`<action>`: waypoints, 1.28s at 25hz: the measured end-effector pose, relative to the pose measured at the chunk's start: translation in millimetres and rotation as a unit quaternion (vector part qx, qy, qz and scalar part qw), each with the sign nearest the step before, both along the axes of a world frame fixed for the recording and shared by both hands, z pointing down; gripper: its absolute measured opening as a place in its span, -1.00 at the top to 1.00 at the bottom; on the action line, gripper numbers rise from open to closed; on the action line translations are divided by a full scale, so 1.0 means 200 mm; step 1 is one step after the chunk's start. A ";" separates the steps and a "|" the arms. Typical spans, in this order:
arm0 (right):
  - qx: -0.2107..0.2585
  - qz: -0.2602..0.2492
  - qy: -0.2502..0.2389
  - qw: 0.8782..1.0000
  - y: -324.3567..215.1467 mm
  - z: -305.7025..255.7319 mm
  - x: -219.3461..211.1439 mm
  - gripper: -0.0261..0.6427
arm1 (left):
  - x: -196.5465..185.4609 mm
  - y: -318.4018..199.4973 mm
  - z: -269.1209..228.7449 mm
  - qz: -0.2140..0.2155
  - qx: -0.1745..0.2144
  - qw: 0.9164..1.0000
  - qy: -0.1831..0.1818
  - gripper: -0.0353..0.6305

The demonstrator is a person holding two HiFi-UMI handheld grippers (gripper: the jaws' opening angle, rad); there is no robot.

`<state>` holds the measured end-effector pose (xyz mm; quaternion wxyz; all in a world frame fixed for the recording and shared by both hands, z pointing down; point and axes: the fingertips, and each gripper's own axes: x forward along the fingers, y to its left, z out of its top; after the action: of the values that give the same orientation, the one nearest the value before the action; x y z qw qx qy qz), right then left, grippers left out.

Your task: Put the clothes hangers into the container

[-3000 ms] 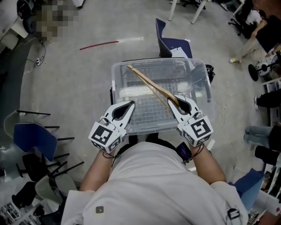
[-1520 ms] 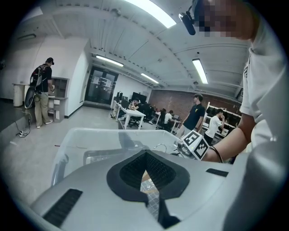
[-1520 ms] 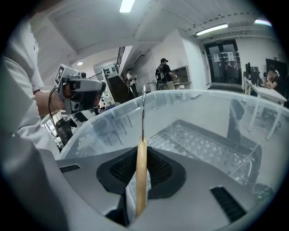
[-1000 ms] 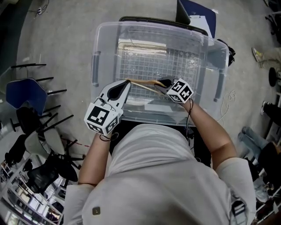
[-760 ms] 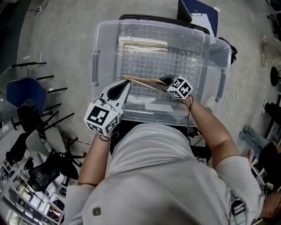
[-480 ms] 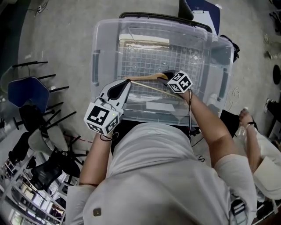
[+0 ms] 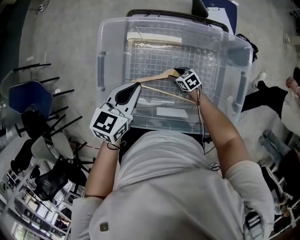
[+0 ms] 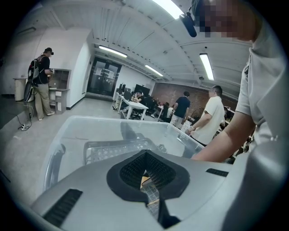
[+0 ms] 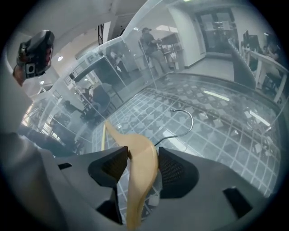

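A wooden clothes hanger [image 7: 158, 75] with a metal hook [image 9: 185, 118] lies low inside the clear plastic container [image 7: 100, 56], over its grid-patterned floor. My right gripper [image 7: 180, 71] reaches down into the container. Its jaws have just been opening and now stand apart, with the hanger's wooden arm [image 9: 142, 169] still between them. In the right gripper view the hook points away across the floor. My left gripper [image 7: 135, 86] hovers at the container's near-left rim, shut and holding nothing; the left gripper view shows its pads [image 8: 135, 168] meeting over the container.
A white label [image 7: 167, 111] sticks to the container's near wall. A blue chair [image 7: 28, 98] and dark chair frames [image 7: 51, 173] stand on the left. A dark folder [image 7: 213, 8] lies beyond the container. A person's leg [image 7: 260, 93] shows at the right.
The right gripper has sunk deeper into the container with the hanger, and its jaws have spread apart. The left gripper has stayed at the near rim.
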<state>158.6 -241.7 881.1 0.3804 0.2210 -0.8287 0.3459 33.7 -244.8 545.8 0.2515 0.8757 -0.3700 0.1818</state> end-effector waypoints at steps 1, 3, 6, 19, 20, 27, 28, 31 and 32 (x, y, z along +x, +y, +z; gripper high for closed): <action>0.002 0.000 0.005 1.000 -0.01 0.01 0.00 0.23 | 0.00 -0.01 0.00 -0.001 -0.001 1.000 0.000 0.85; 0.007 -0.003 0.020 1.000 -0.04 0.04 0.01 0.22 | -0.01 -0.03 0.01 -0.003 -0.002 1.000 -0.001 0.85; 0.018 -0.009 0.042 0.999 -0.03 0.09 0.01 0.22 | -0.03 -0.02 0.03 -0.006 -0.003 1.000 -0.001 0.85; 0.062 0.005 0.051 0.997 -0.14 -0.11 0.04 0.22 | -0.04 -0.03 -0.03 -0.002 0.010 1.000 0.006 0.85; 0.067 0.009 0.051 0.996 -0.15 -0.15 0.04 0.23 | -0.05 -0.03 -0.04 -0.005 0.012 1.000 0.009 0.85; 0.124 0.043 0.034 0.991 -0.18 -0.51 -0.02 0.35 | -0.09 0.00 -0.10 0.011 0.028 0.999 0.024 0.85; 0.134 0.052 0.029 0.989 -0.18 -0.58 -0.03 0.36 | -0.10 0.00 -0.12 0.014 0.032 0.999 0.026 0.85; 0.161 0.074 0.012 0.984 -0.16 -0.78 -0.06 0.42 | -0.14 0.02 -0.18 0.021 0.043 0.998 0.031 0.85; 0.170 0.081 0.007 0.982 -0.15 -0.85 -0.08 0.44 | -0.15 0.03 -0.20 0.025 0.046 0.998 0.032 0.85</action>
<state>143.4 -271.1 711.9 0.3136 0.3512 -0.8522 0.2282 4.5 -239.5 506.7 0.2178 0.9006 -0.3480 0.1426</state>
